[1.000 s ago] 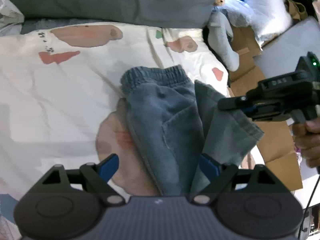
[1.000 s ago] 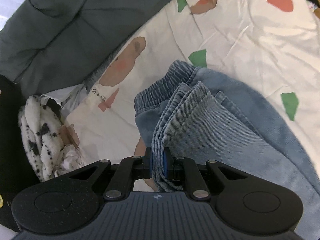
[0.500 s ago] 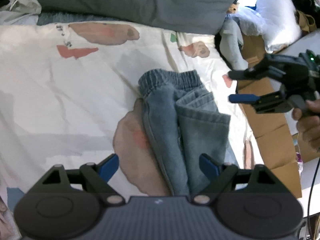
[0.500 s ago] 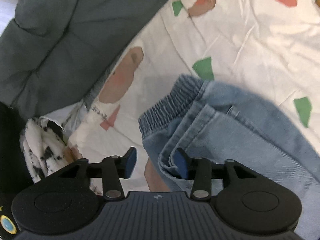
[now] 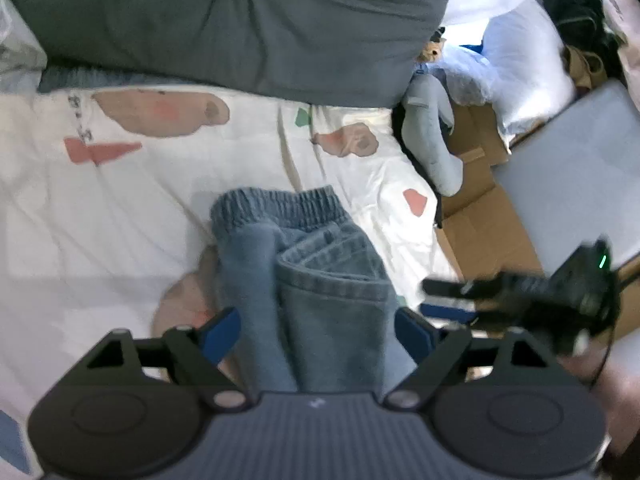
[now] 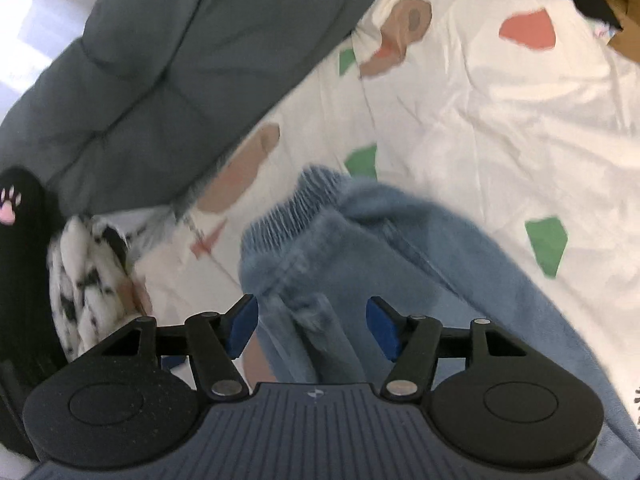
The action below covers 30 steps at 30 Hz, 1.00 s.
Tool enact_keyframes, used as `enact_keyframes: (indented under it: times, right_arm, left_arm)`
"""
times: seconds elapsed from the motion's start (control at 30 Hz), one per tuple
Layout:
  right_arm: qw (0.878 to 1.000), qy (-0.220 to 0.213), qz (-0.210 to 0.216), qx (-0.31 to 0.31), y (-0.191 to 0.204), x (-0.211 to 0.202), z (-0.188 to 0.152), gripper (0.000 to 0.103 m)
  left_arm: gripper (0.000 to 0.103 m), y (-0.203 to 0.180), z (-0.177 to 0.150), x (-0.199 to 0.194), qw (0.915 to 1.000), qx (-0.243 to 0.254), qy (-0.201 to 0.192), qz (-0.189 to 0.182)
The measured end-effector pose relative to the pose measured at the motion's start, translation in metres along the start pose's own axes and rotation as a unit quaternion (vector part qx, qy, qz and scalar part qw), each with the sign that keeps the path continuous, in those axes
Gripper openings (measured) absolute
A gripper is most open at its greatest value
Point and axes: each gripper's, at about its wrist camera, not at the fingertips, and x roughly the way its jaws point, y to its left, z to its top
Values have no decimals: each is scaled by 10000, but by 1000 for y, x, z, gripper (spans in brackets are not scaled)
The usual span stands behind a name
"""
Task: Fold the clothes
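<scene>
Denim jeans [image 5: 320, 292], folded, lie lengthwise away from your left gripper [image 5: 318, 330], waistband at frame centre. Its jaws stand wide, astride the fabric, closing slightly, gripping nothing. Your right gripper [image 6: 312, 326], jaws just opening, has released the jeans [image 6: 360, 264] but still straddles them. Both are equally near. Surface: white patterned sheet [image 5: 100, 220]; grey duvet [image 5: 240, 20] along the top, cardboard [image 5: 480, 232] at right.

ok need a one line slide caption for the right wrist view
Right gripper, jaws just opened, hovers open over folded blue jeans on a patterned white bedsheet.
</scene>
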Motion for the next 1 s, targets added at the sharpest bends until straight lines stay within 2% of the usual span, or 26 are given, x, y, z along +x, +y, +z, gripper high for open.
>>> enact_keyframes:
  times: [0.13,0.3,0.47,0.53,0.57,0.67,0.77,1.0]
  right_arm:
    - [9992,-204,344,-20,-19,13,-25,54]
    - [9971,-541,515,153,-36,22,-40,51]
    - [9973,-389,615,-95,-31,40,-46,47]
    - [9972,-315,655,-181,-27,46,-49,24]
    - [9972,-261,661,-227,-24,50,-51,23]
    - [9952,-169,950,-138,-19,55,-55,22]
    - [9940,-137,1064,-224,-8,56,-58,18]
    - [9913,6,1301,-202,15,73,-69,16]
  left_arm:
    - [82,-16,0,12,9995,295,58,-59]
    - [82,-19,1,27,9995,275,110,-108]
    - [82,-12,0,35,9994,260,193,-78]
    - [83,-7,-1,37,9996,167,233,-67]
    - [83,-3,-2,39,9995,126,266,-97]
    - [86,5,-5,37,9992,-31,288,-263]
    - [88,12,-9,29,9990,-101,207,-394]
    - [90,34,-15,13,9993,-197,166,-284]
